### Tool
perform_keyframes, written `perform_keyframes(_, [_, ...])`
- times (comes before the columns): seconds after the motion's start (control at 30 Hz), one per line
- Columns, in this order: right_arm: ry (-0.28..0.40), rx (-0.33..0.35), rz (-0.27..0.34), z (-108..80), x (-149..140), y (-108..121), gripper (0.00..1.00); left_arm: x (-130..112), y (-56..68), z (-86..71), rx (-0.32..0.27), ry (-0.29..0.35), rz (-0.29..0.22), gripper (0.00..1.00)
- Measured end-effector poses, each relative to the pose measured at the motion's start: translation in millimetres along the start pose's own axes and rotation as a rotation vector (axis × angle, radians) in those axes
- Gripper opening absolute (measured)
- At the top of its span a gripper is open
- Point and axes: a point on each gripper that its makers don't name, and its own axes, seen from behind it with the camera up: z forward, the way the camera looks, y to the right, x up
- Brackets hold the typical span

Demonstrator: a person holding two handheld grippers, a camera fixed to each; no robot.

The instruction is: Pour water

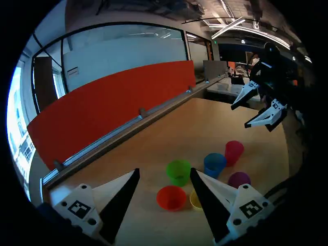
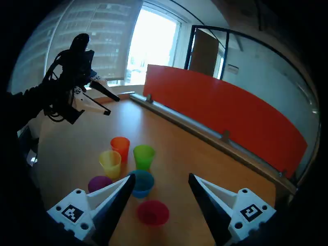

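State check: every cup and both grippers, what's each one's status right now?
left gripper: open, holding nothing
right gripper: open, holding nothing
orange cup: upright, not gripped
yellow cup: upright, not gripped
green cup: upright, not gripped
blue cup: upright, not gripped
purple cup: upright, not gripped
pink cup: upright, not gripped

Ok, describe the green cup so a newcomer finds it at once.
Start at the long orange panel along the wooden table. On that table, the green cup ends the row nearer the panel, beside the blue cup. It is the only green one there.
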Motion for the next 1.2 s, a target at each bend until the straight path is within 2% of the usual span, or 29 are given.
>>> perform_keyframes(0.57, [-0.035, 0.039, 0.015, 20.7, -18, -5, 1.0, -24, 8.5, 38.8, -0.09, -0.077, 0.024, 0.91])
perform_keyframes(0.77, [-0.051, 0.055, 0.022, 27.3, -27, -7, 1.0, -32, 11.2, 55.7, -0.116, -0.103, 0.031, 0.91])
perform_keyframes(1.0, [-0.059, 0.072, 0.033, 34.6, -33, -10, 1.0, -42, 16.6, 77.9, -0.141, -0.147, 0.06, 0.91])
perform_keyframes(1.2, [-0.062, 0.085, 0.041, 40.0, -35, -11, 1.0, -50, 19.5, 95.6, -0.161, -0.177, 0.061, 0.91])
